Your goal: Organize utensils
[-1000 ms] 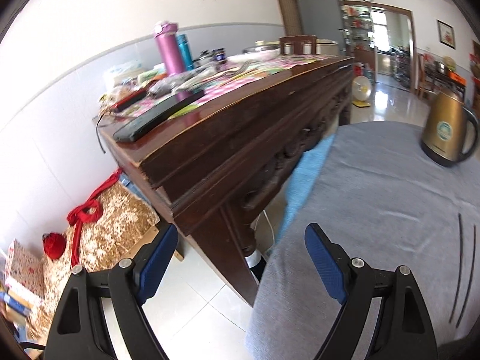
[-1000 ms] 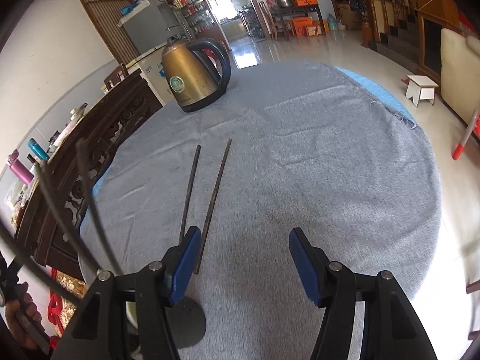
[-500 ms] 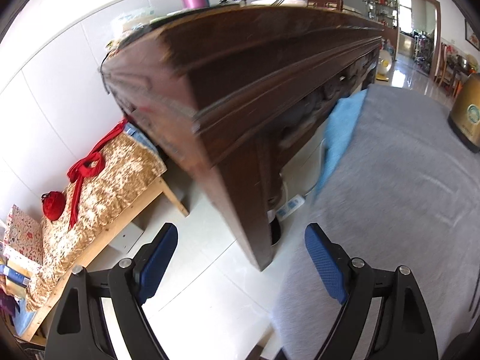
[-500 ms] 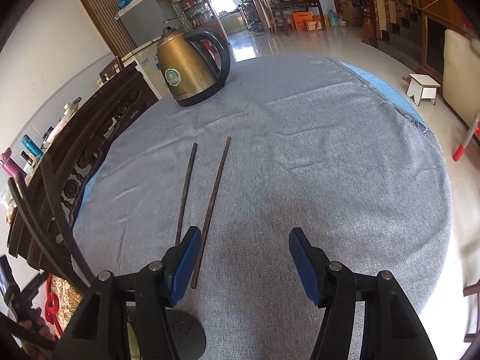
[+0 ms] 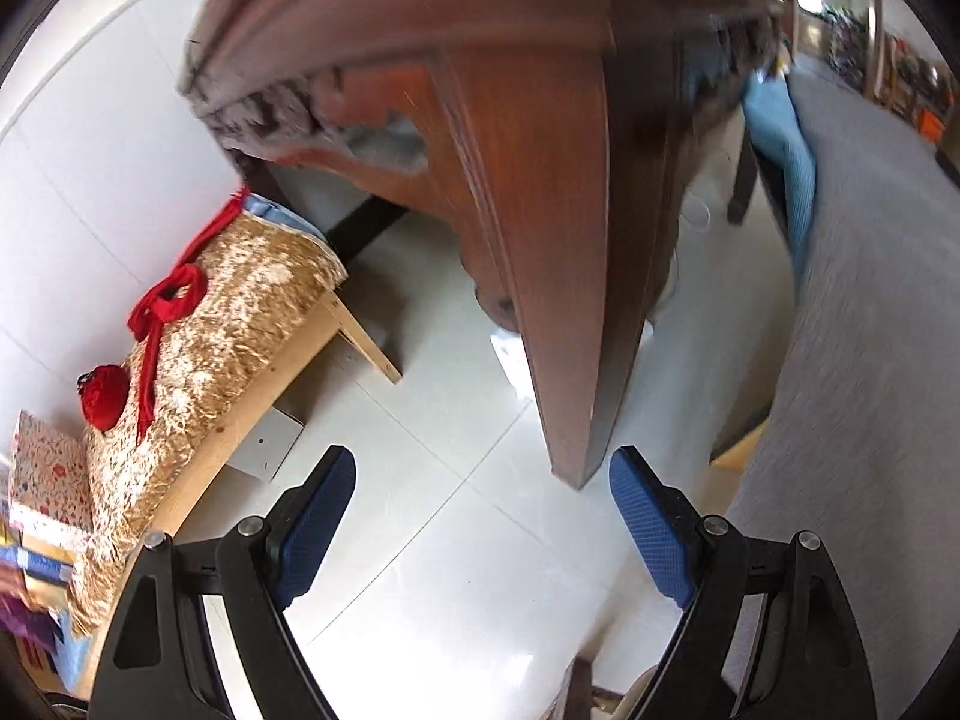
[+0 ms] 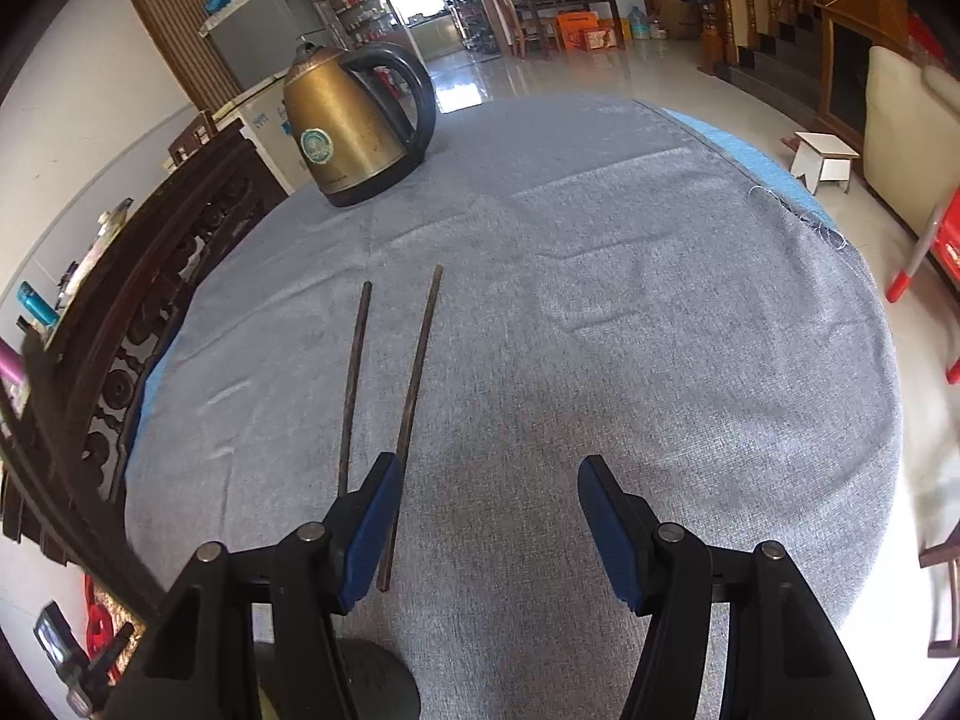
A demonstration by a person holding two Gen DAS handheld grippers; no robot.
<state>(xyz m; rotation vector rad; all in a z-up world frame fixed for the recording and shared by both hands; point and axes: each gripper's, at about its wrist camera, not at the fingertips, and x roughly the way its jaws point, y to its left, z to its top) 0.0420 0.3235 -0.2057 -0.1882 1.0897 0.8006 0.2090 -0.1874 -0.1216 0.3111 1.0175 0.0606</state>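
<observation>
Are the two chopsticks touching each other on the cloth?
Apart. The right wrist view shows grey cloth between the left chopstick and right chopstick along their whole visible length; the left one's near end is hidden behind a finger.

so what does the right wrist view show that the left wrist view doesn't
Only the right wrist view shows the two chopsticks, lying side by side but apart on the cloth, the gold kettle beyond them, and the open right gripper with nothing between its pads.

Only the left wrist view shows the open, empty left gripper over white floor tiles, and a gold cushion with a red ribbon on a wooden bench.

Both share the grey tablecloth and the dark carved wooden table beside it.
</observation>
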